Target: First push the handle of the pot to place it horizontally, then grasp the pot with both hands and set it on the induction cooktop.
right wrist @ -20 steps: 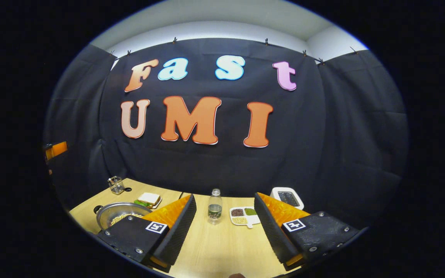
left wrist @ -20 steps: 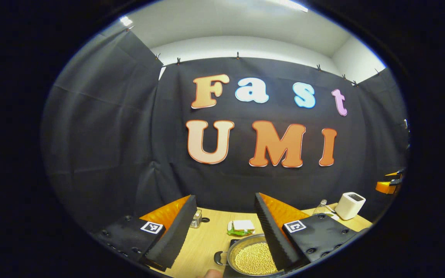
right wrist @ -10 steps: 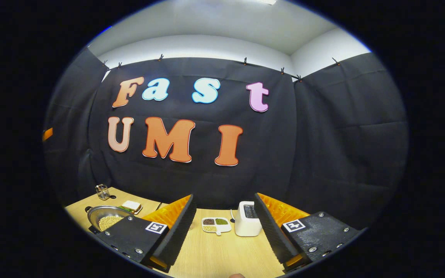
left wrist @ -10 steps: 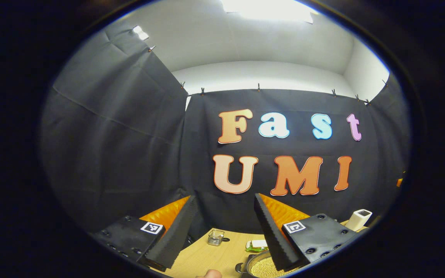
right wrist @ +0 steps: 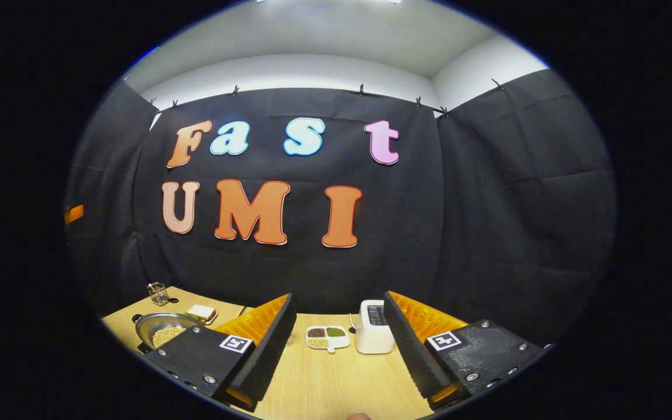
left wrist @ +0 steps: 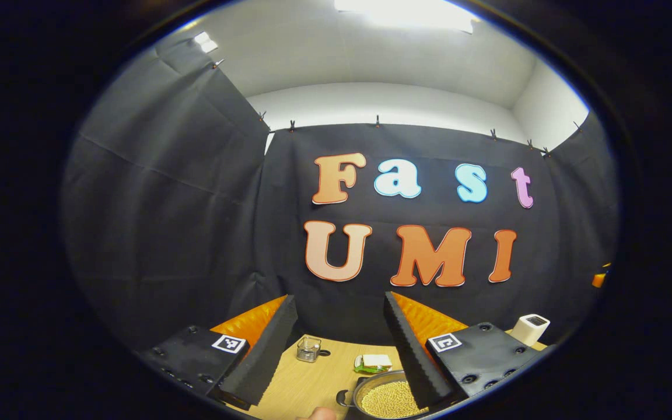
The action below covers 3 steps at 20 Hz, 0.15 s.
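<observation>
1. Both grippers were held above the wooden table (right wrist: 336,385) with their fingers spread wide and nothing between them.
2. The left gripper (left wrist: 339,326) view showed the pot (left wrist: 385,396) of yellow beans close below, partly behind its right finger, with a sandwich (left wrist: 375,363) and a glass (left wrist: 308,348) beyond.
3. The right gripper (right wrist: 339,324) view showed a divided dish (right wrist: 326,336) and a white toaster (right wrist: 374,333) ahead; the pot (right wrist: 164,329) stood at far left.

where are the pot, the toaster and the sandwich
pot (left wrist: 390,399), left gripper view, on the beans inside it
toaster (right wrist: 374,336), right gripper view, on its front face
sandwich (right wrist: 201,312), right gripper view, on the top bread slice
</observation>
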Tool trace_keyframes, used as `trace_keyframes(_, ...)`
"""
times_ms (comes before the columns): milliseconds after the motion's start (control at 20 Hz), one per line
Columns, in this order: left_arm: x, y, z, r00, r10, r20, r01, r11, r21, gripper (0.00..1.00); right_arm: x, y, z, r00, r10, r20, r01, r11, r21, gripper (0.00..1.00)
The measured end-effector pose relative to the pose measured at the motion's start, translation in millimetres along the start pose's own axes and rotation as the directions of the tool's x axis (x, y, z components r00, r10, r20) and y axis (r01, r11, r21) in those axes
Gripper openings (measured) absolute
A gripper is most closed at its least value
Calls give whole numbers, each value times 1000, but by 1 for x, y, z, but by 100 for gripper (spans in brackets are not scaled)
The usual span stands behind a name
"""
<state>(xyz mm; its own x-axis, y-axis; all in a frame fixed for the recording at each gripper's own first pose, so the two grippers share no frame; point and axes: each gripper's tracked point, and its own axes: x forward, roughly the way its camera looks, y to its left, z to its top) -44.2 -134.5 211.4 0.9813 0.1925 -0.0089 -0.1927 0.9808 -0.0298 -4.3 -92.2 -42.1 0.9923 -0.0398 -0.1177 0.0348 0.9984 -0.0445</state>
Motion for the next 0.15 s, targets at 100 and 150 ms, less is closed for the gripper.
trace_keyframes(100,-1,-2,-1,1000,1,0,-1,1000,4,99,0,4,0,1000,18,1,-18,1000,1,94)
trace_keyframes(150,-1,-1,1,1000,3,2,-3,1000,6,99,1,5,-2,1000,23,-1,-23,1000,6,94)
